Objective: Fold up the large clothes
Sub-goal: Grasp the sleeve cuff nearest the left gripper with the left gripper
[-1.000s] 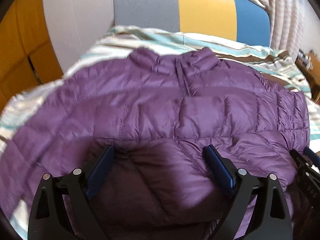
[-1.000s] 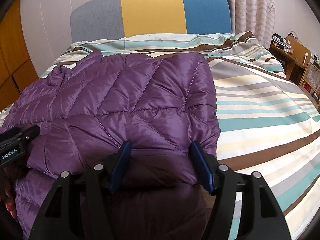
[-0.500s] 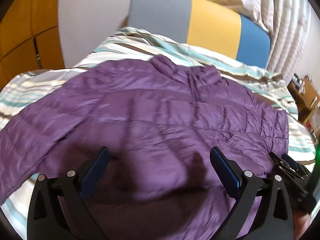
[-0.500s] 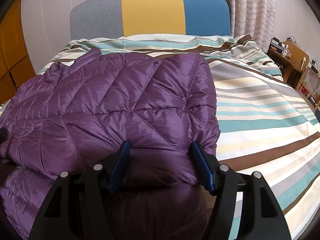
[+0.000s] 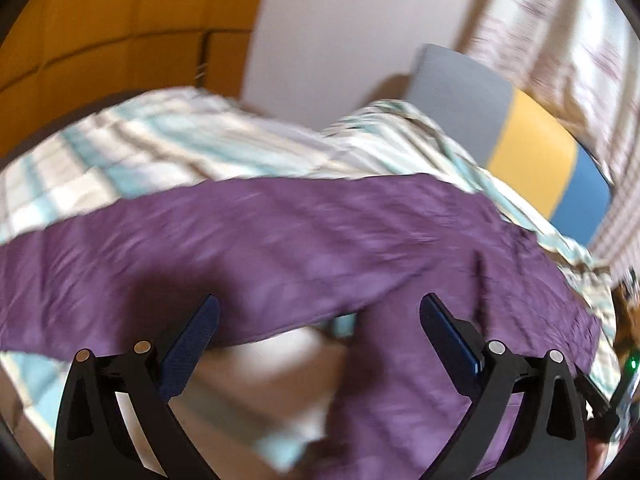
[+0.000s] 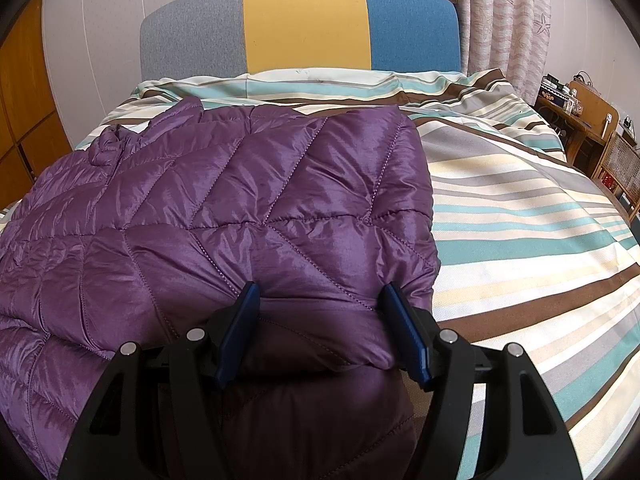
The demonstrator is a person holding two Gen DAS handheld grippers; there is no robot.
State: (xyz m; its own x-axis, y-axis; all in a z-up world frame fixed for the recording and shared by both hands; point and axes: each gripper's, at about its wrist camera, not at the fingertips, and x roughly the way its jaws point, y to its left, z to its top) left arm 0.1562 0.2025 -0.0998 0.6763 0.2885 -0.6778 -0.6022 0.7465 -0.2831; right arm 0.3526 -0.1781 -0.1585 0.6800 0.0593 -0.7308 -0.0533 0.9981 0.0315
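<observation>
A purple quilted jacket point(image 6: 224, 216) lies across the striped bedspread point(image 6: 520, 216), one sleeve folded over its body. Behind it stands a grey, yellow and blue headboard point(image 6: 304, 28), with pink curtains point(image 6: 504, 20) and a wooden desk point(image 6: 580, 120) alongside. The right gripper point(image 6: 320, 312) pinches a thick fold of jacket. The left gripper point(image 5: 320, 312), blurred, seems spread wide, empty, over a sleeve.
</observation>
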